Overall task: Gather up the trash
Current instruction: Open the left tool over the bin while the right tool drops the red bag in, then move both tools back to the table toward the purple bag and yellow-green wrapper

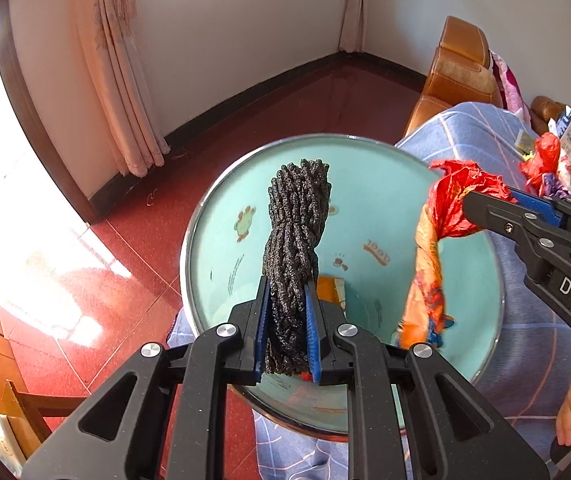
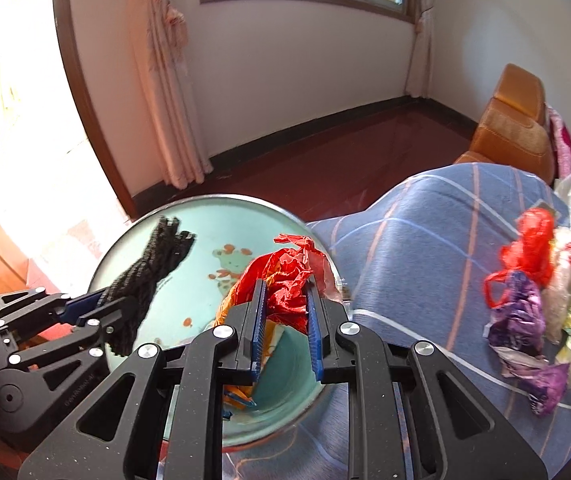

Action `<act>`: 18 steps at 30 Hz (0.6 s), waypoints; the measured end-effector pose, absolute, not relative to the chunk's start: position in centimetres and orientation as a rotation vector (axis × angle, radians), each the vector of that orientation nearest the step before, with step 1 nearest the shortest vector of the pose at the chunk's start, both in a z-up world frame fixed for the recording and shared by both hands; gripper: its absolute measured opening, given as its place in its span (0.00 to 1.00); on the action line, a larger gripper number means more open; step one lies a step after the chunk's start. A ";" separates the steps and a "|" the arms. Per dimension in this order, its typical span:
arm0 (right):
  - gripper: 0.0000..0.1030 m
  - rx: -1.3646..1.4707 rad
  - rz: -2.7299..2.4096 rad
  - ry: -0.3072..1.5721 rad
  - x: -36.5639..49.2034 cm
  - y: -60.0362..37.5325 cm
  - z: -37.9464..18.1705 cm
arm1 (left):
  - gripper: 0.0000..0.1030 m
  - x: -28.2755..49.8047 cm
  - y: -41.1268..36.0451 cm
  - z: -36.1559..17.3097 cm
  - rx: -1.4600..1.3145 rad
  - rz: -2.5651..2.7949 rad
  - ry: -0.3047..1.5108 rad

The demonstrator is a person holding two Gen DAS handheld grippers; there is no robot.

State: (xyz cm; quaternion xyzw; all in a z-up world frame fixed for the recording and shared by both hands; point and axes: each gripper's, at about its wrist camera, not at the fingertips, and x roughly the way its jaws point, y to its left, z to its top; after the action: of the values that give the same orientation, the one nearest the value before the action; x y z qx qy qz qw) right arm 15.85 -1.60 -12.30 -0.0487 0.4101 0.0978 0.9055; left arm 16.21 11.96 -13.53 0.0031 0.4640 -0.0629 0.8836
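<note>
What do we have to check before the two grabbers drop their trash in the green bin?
1. Left gripper shut on the black rope bundle: ok.
2. Right gripper shut on the red and orange plastic bag: ok.
3. Rope bundle above the green bin's opening: ok.
4. Bag above the opening: ok, its tail hangs inside the rim.
5. Room in the bin: ok, only a few scraps show at the bottom.
6. More trash left to collect: not ok, a pile of bags lies on the blue checked blanket.
</note>
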 end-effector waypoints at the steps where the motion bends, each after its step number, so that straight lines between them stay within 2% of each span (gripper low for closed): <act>1: 0.19 -0.096 0.209 0.853 16.0 -1.6 -12.5 | 0.18 16.3 12.1 -13.7 0.007 -0.131 0.969; 5: 0.22 -0.068 0.238 0.880 16.8 -1.6 -12.9 | 0.19 16.6 12.2 -14.4 0.013 -0.131 0.985; 7: 0.29 -0.057 0.239 0.883 17.0 -1.8 -13.0 | 0.29 16.7 12.3 -14.5 0.012 -0.125 0.987; 11: 0.39 -0.042 0.225 0.866 16.9 -2.2 -12.4 | 0.39 16.6 12.3 -14.1 0.014 -0.121 0.971; 13: 0.52 -0.032 0.214 0.854 16.7 -2.5 -12.0 | 0.57 16.4 12.4 -13.6 0.014 -0.101 0.953; 16: 0.68 -0.017 0.190 0.827 16.1 -3.2 -11.2 | 0.66 16.1 12.6 -12.7 -0.007 -0.088 0.926; 18: 0.75 -0.002 0.171 0.810 15.6 -3.9 -10.5 | 0.71 15.7 12.5 -12.2 -0.017 -0.073 0.912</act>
State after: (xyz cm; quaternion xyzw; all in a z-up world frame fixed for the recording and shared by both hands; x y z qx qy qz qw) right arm 15.65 -3.90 -10.53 -0.0011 0.3934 0.0829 0.9156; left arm 15.72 12.55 -12.17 -0.0084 0.4402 -0.0353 0.8972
